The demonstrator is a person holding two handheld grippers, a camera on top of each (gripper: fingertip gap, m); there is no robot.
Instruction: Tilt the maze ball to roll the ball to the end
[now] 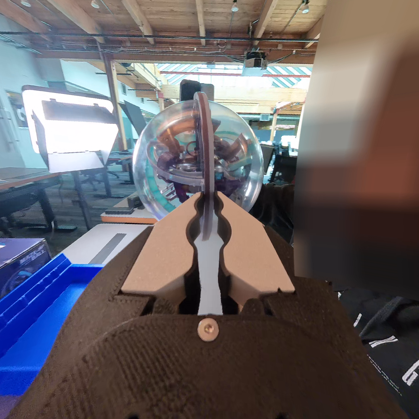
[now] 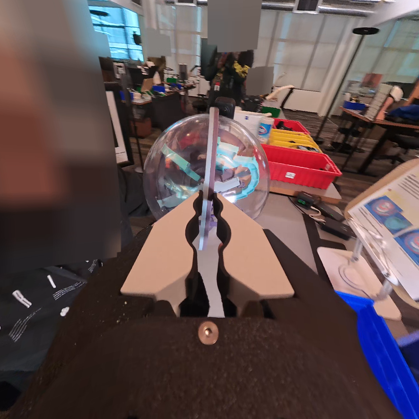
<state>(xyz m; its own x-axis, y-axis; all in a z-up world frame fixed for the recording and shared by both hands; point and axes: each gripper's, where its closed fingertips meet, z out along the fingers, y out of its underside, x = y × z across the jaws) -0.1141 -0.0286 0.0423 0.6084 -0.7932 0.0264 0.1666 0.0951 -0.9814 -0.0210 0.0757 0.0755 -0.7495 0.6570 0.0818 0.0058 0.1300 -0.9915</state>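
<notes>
Glossy clear plastic maze ball.

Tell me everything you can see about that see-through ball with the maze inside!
The maze ball is a clear plastic globe with a thin flat ring standing out around its middle. Inside twist teal, orange, grey and purple tracks. It is held up in the air, with the ring upright. The left gripper pinches the ring on one side and the right gripper pinches it on the other. I cannot spot the little rolling ball inside.
</notes>
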